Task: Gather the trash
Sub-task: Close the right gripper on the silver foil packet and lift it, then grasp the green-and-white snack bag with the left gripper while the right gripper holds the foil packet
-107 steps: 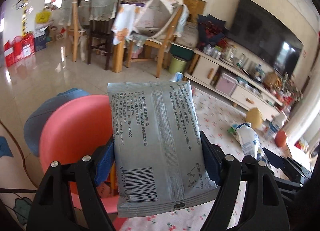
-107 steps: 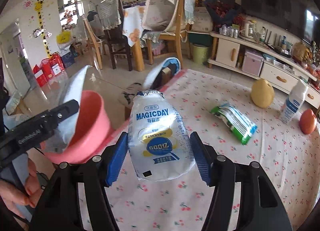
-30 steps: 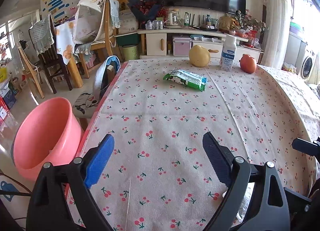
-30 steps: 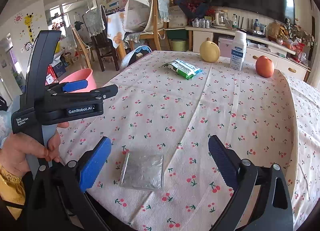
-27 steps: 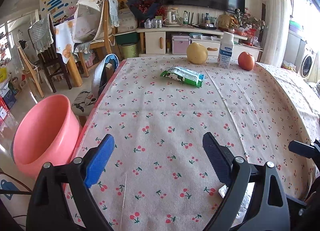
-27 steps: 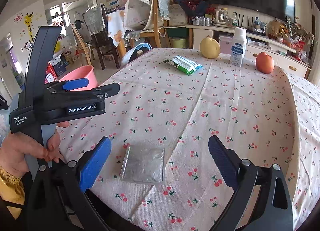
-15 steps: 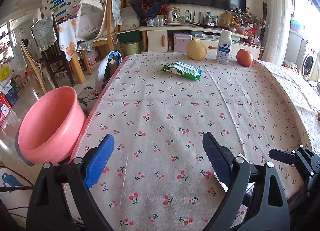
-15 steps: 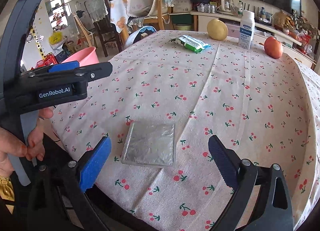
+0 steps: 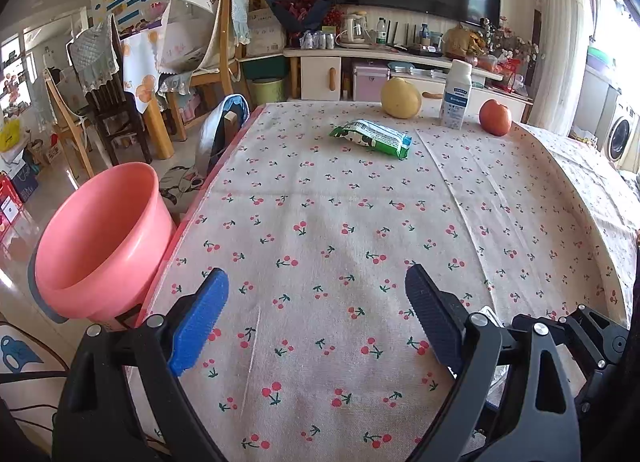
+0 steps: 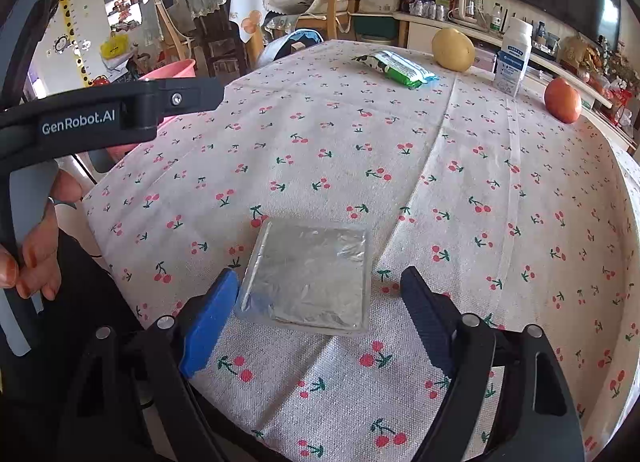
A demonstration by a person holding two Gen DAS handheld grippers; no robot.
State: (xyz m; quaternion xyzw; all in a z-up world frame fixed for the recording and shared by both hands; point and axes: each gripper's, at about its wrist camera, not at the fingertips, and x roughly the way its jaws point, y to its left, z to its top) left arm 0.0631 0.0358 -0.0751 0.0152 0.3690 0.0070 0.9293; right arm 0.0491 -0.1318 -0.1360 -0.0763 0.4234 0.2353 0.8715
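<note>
The silver foil packet (image 10: pixel 308 276) lies flat on the desk (image 10: pixel 440 181) between the closing jaws of the right claw (image 10: pixel 320 302), left pad just beside its edge, not yet gripped, while the left claw (image 9: pixel 316 310) hangs released, empty.

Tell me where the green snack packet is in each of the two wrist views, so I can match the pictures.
Left wrist view: the green snack packet lies at upper centre, far down the tablecloth, in front of the yellow round fruit.
Right wrist view: the packet lies near the top, right of centre, left of the same fruit.
Shared landmark: the white bottle, standing between the yellow fruit and the orange-red fruit.
</note>
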